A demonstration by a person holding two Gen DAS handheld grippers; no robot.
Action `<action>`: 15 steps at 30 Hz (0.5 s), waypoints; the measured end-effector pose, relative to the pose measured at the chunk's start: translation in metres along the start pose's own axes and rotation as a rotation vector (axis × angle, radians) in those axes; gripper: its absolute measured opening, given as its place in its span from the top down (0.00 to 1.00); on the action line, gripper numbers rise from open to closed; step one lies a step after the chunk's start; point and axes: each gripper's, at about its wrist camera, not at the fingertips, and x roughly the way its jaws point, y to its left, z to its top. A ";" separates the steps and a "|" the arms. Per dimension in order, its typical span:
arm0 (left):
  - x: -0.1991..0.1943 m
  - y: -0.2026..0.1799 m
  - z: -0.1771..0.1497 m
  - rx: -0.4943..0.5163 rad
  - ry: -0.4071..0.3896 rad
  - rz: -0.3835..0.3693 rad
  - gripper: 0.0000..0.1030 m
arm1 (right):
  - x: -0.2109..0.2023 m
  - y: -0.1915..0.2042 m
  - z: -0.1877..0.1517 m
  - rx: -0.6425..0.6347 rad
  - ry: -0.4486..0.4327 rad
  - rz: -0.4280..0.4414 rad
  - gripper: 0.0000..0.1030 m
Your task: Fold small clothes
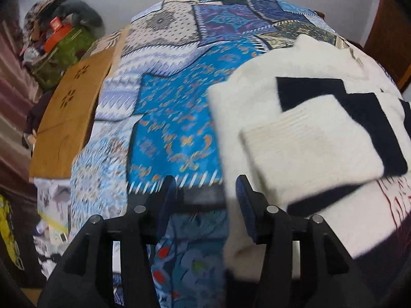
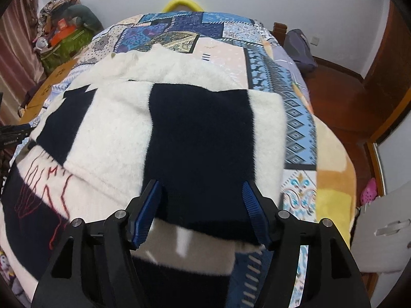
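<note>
White walls surround a bed under a blue patchwork cover, and on that bed lies a cream-and-navy sweater, its sleeves folded across its body. The left gripper hovers at the sweater's edge, jaws spread and empty. The right gripper hangs over the sweater's navy sleeve, jaws spread, pinching nothing.

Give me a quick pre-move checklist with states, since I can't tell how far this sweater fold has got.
1. Left gripper free of cloth: ok, open over the blue patterned bedspread, beside the sweater.
2. Left sleeve folded in: ok, its ribbed cuff lies across the sweater's body.
3. Right gripper released: ok, open, the pads flank the dark panel without pinching it.
4. Right side folded flat: cannot tell, the near edge is hidden behind the right gripper.
5. Sweater fully on the bed: cannot tell, its hem runs out of frame.
</note>
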 end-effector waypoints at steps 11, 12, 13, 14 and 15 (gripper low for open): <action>-0.056 0.014 -0.058 -0.013 -0.040 -0.039 0.46 | -0.065 0.008 -0.027 -0.079 -0.074 -0.009 0.29; -0.061 0.013 -0.065 -0.016 -0.040 -0.049 0.45 | -0.067 0.008 -0.031 -0.075 -0.072 0.003 0.28; -0.063 0.012 -0.070 -0.019 -0.037 -0.058 0.44 | -0.068 0.008 -0.035 -0.069 -0.068 0.015 0.28; -0.066 0.010 -0.076 -0.023 -0.030 -0.069 0.44 | -0.069 0.008 -0.041 -0.062 -0.061 0.024 0.28; -0.067 0.008 -0.084 -0.030 -0.019 -0.086 0.44 | -0.068 0.008 -0.047 -0.055 -0.053 0.030 0.28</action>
